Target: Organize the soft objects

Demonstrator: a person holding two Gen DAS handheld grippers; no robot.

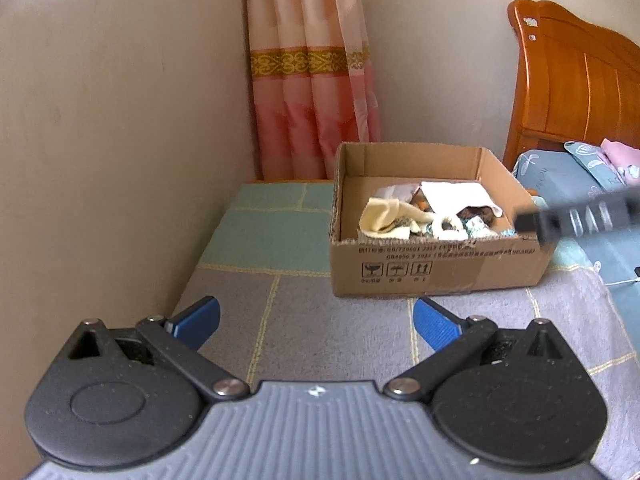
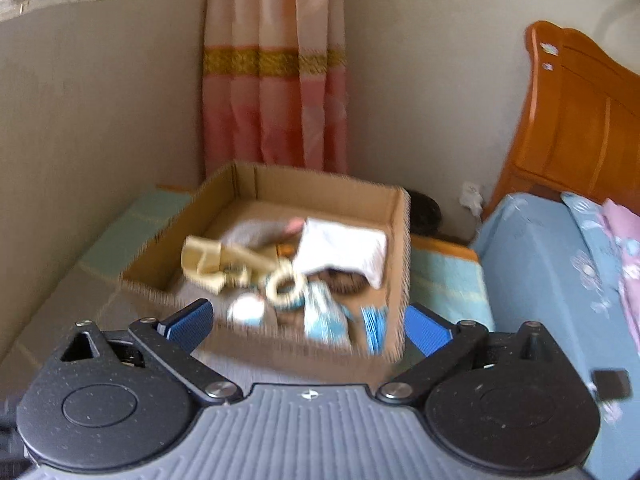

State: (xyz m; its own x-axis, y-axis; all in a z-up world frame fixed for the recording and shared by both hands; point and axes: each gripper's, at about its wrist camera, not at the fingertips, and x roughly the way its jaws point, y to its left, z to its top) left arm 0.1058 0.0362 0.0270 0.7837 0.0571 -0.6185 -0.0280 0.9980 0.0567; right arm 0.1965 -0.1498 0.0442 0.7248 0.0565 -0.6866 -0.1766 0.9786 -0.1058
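Observation:
An open cardboard box (image 1: 432,276) (image 2: 248,188) stands on a patchwork cloth in the room's corner. Inside lie soft things: a cream cloth (image 1: 380,218) (image 2: 204,260), a white cloth (image 1: 456,196) (image 2: 344,250), a cream ring (image 2: 280,286) and blue-and-white pieces (image 2: 324,316). My left gripper (image 1: 316,322) hovers open over the grey cloth in front of the box, nothing between its blue pads. My right gripper (image 2: 306,322) is open at the box's near wall, with nothing held. A blurred part of the right gripper (image 1: 576,216) shows at the box's right side in the left wrist view.
The box rests on a low surface covered by a grey and green patchwork cloth (image 1: 260,236). A wall (image 1: 100,140) runs along the left and a pink curtain (image 1: 308,80) hangs behind. A bed with a blue sheet (image 2: 540,264) and an orange wooden headboard (image 1: 576,80) lies to the right.

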